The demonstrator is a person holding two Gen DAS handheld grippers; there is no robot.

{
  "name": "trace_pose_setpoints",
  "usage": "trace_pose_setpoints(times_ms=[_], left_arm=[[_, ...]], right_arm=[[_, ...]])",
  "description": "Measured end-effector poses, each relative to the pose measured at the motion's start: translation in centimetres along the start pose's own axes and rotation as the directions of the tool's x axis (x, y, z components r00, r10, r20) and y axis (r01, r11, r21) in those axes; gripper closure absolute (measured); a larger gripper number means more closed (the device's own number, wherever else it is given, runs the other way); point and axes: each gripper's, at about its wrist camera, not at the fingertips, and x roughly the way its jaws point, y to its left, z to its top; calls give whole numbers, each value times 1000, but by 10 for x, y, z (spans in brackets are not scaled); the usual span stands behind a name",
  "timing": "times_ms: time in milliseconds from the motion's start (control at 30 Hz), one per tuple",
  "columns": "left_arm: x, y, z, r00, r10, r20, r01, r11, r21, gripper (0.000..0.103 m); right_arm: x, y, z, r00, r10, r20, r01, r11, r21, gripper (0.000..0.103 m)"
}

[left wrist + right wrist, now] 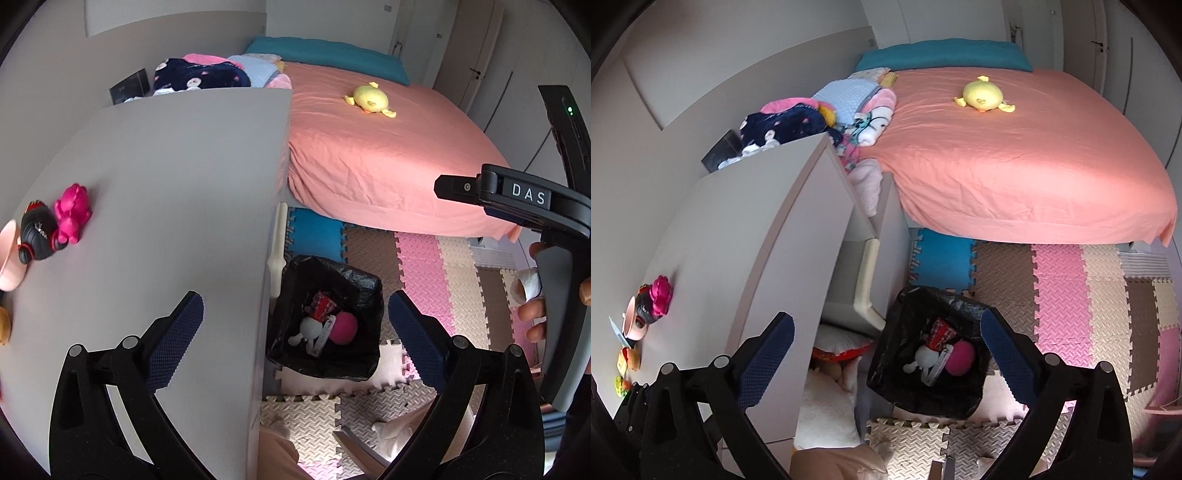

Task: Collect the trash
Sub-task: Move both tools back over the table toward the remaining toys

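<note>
Already several pieces of trash (325,323) are seen inside the black-lined bin (364,284) on the floor; both the left claw (295,332) and right claw (886,349) are held wide and empty, while toys (72,212) are left on the tabletop (177,184).

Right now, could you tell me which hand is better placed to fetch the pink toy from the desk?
Left, probably. The left tongs hang open straddling the desk's edge, the pink toy on the desktop ahead. The right tongs, also open, are out over the bin, further from it.
</note>
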Motion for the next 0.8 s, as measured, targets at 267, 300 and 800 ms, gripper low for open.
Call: trace_pose_setpoints(times_ms=[267,300,800], left_arm=[[-14,20,-9,1000,19,12,-19,999,-38,6],[-17,21,-11,1000,23,15,-22,999,-38,6],[-72,92,-30,988,137,76,-125,981,-149,6]], right_arm=[[5,19,-8,1000,20,-11,-20,1000,-16,3],[6,21,-9,1000,21,-13,-21,1000,-17,3],[1,104,-16,995,97,-21,-99,983,-157,3]])
